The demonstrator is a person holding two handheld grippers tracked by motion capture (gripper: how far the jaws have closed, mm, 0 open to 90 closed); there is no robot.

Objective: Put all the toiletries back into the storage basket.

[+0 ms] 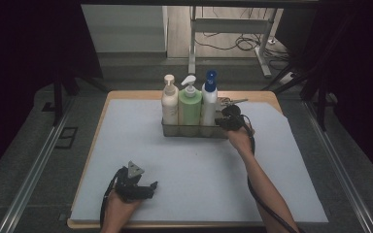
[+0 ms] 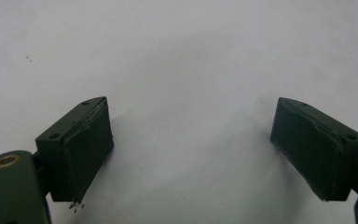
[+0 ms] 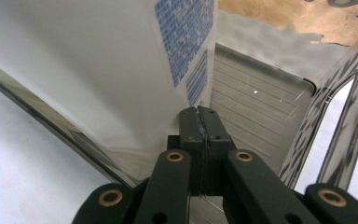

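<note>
The right gripper (image 1: 229, 120), jaws clenched together, sits at the rack's (image 1: 194, 130) right end beside the white bottle (image 1: 209, 99). The left gripper (image 1: 137, 187) rests released near the mat's (image 1: 194, 174) near edge.

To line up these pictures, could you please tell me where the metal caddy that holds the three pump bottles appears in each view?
High view: the metal caddy sits centre, at the far side of the white mat.
Left gripper view: not in it.
Right gripper view: its shiny wall and ribbed floor take up the right half.
Shared landmark: the white bottle with the blue pump, its blue-printed side beside the shut right gripper.
</note>
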